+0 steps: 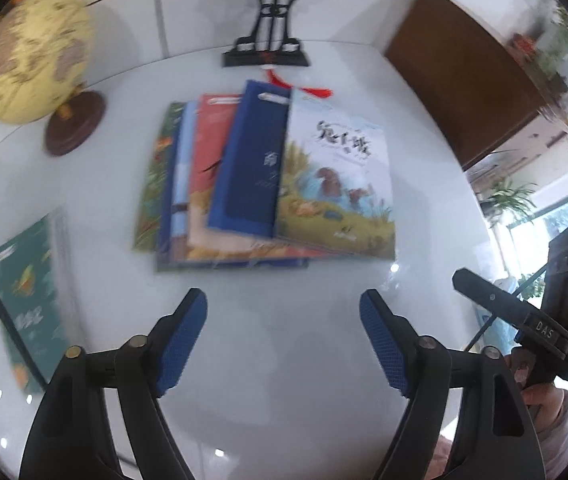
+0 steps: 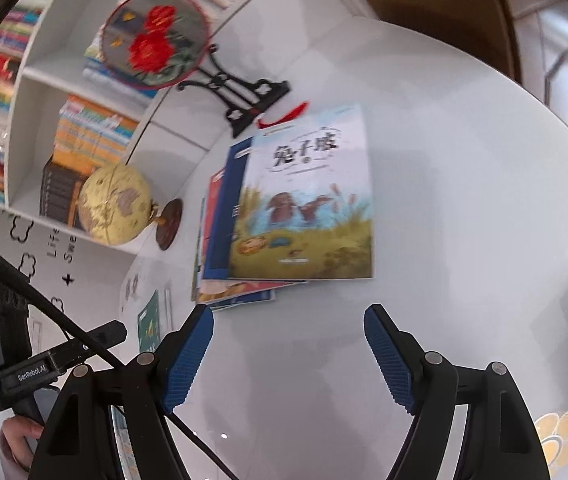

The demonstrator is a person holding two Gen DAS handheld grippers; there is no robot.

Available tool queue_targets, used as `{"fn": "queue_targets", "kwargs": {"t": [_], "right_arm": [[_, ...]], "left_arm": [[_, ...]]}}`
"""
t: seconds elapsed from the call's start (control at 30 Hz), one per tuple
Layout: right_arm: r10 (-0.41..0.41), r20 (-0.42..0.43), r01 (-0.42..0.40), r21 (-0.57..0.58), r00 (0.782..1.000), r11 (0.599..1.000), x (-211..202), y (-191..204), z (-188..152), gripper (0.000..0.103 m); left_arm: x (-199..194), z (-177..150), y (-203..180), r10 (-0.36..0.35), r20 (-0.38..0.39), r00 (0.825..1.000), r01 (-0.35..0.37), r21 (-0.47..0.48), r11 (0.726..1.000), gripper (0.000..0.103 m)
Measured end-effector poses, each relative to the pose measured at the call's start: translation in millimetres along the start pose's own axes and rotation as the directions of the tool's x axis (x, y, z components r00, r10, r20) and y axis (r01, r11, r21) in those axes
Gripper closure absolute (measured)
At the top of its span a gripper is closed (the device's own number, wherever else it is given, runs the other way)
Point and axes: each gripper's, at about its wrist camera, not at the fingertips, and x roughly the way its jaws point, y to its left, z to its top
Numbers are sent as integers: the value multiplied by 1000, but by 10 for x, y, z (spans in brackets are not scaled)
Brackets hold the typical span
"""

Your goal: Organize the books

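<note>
Several books lie fanned in an overlapping stack on the white table (image 1: 284,320). On top at the right is a picture book with rabbits in grass (image 1: 335,184), also in the right wrist view (image 2: 307,204). Beside it lie a dark blue book (image 1: 252,168), a red book (image 1: 204,160) and a green book (image 1: 152,184). A separate green book (image 1: 30,300) lies at the left, also in the right wrist view (image 2: 148,326). My left gripper (image 1: 283,340) is open and empty, short of the stack. My right gripper (image 2: 288,354) is open and empty, also short of it.
A yellow globe (image 1: 32,56) on a brown base stands at the back left. A round embroidered fan on a black stand (image 2: 156,40) with a red tassel stands behind the stack. A bookshelf (image 2: 44,120) full of books is behind. A wooden cabinet (image 1: 463,76) is at the right.
</note>
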Motion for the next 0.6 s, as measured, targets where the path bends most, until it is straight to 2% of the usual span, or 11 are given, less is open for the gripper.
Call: {"fn": "queue_targets", "kwargs": {"t": [0.07, 0.17, 0.23, 0.33, 0.4, 0.47, 0.6], "right_arm": [[-6, 1, 6, 16, 1000, 1000, 26, -96, 16, 26], [-26, -5, 26, 50, 1000, 998, 126, -261, 55, 26], [-19, -16, 20, 55, 1000, 998, 194, -346, 103, 26], [-29, -24, 29, 10, 999, 1000, 319, -383, 179, 26], [-49, -38, 48, -21, 998, 999, 426, -391, 213, 26], [-34, -63, 31, -34, 997, 999, 551, -400, 251, 26], [-43, -56, 39, -76, 998, 996, 709, -377, 279, 26]], "left_arm": [[224, 53, 28, 20, -32, 999, -21, -21, 1000, 21], [377, 166, 1, -46, -9, 999, 45, -51, 998, 21], [463, 298, -82, -38, 12, 999, 38, -1, 999, 21], [643, 491, -180, -8, -5, 1000, 8, 74, 997, 21], [719, 587, -198, -18, -1, 1000, 18, 77, 997, 21], [818, 673, -211, -32, 4, 999, 31, 84, 996, 21], [1053, 754, -234, 15, -16, 1000, -13, 110, 994, 21]]}}
